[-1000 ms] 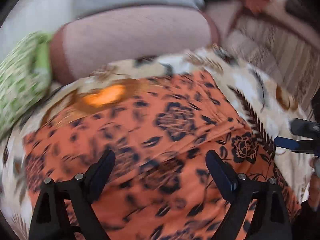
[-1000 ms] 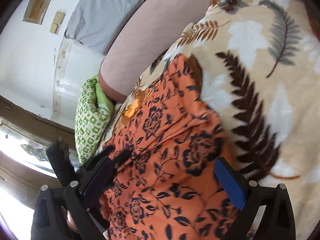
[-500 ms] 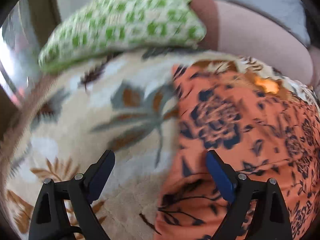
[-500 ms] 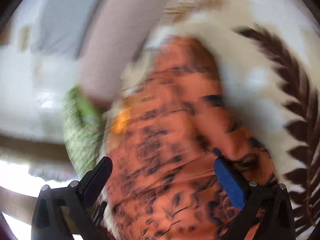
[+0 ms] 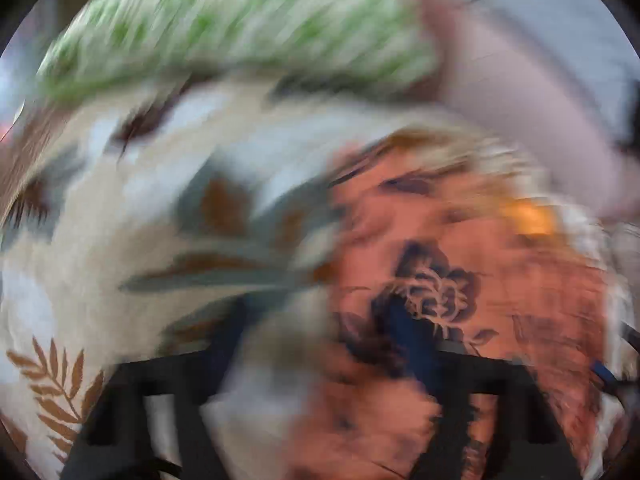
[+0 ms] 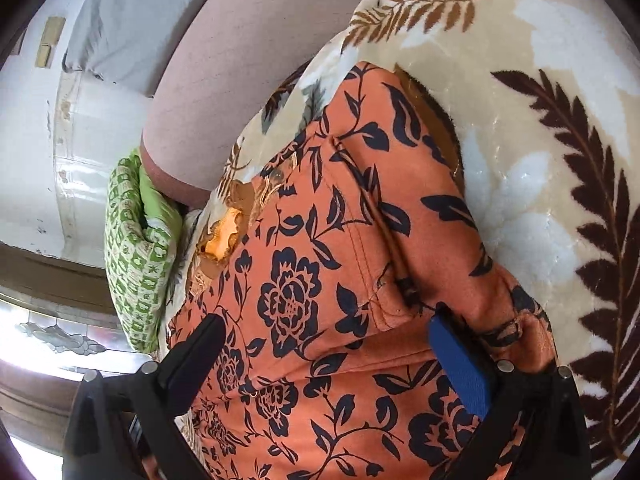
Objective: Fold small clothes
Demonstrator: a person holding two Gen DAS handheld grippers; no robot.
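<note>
Evidently the orange floral garment (image 6: 320,280) is lying spread on the leaf-print blanket (image 6: 560,80), its nearer end running toward six o'clock in the right wrist view. The right gripper (image 6: 332,360) is hovering just above it, fingers spread wide and holding nothing. The left gripper (image 5: 320,360) is sitting over the garment's edge at about six o'clock (heavy blur: I cannot tell how far apart its fingers are). Judging by this, a fold is just being set up; the next move is calling for pinching an edge.
</note>
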